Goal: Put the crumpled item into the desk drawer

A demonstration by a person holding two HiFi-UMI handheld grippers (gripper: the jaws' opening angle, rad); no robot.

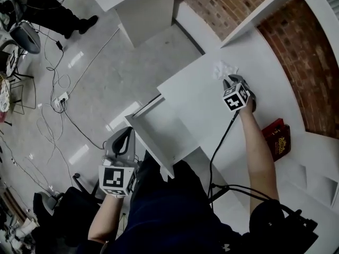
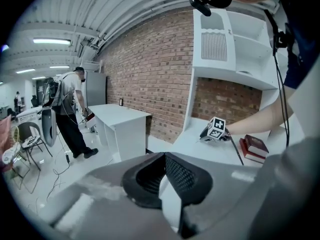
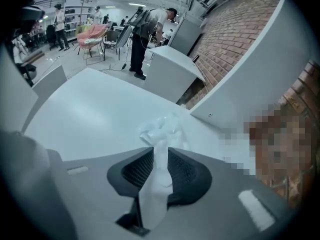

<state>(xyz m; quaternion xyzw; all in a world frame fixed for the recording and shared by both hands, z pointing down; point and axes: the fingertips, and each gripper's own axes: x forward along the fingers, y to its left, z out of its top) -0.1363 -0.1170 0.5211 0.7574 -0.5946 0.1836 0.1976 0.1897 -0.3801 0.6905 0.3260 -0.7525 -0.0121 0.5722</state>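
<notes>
Clamping a strip of the crumpled paper (image 3: 160, 129) between its pads, the right gripper (image 3: 161, 159) is hovering low over the white desktop (image 3: 95, 109), with the wad bunching just past the jaw tips, near the back wall. The left gripper (image 2: 165, 169) is pinching a white edge, apparently the drawer front (image 1: 152, 150). The open drawer (image 1: 139, 115) is jutting out under the desktop's left edge, with bare floor beside it.
</notes>
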